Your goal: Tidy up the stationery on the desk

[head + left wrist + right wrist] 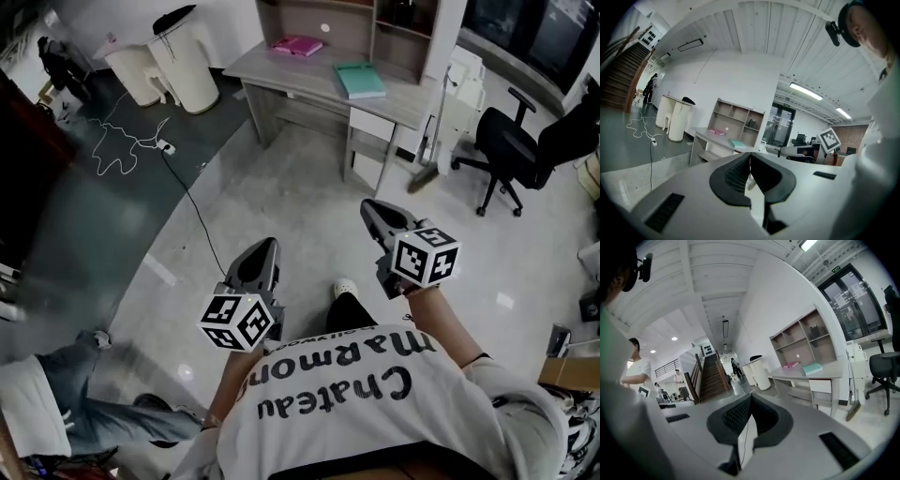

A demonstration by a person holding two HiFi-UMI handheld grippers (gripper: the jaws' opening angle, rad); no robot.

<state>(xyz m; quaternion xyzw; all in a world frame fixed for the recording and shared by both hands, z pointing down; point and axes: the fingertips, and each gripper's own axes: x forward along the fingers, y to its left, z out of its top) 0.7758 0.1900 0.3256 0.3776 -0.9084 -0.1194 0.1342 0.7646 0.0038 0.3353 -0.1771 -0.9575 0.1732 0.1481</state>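
Observation:
A grey desk (281, 70) stands far ahead across the floor, with a pink book (297, 44) at its back and a teal book (360, 80) to the right. The same desk (704, 136) shows in the left gripper view with the pink book (716, 132) and teal book (737, 143); the right gripper view shows its top (829, 371) with the pink book (791, 365) and teal book (812, 368). My left gripper (269, 245) and right gripper (368, 206) are held in the air, well short of the desk. Both are shut with nothing between the jaws.
A black office chair (520, 150) stands right of the desk, a broom (428, 141) leans by the drawers. White bins (159, 66) sit far left, with a cable and power strip (161, 146) on the floor. A seated person's legs (84, 403) are at lower left.

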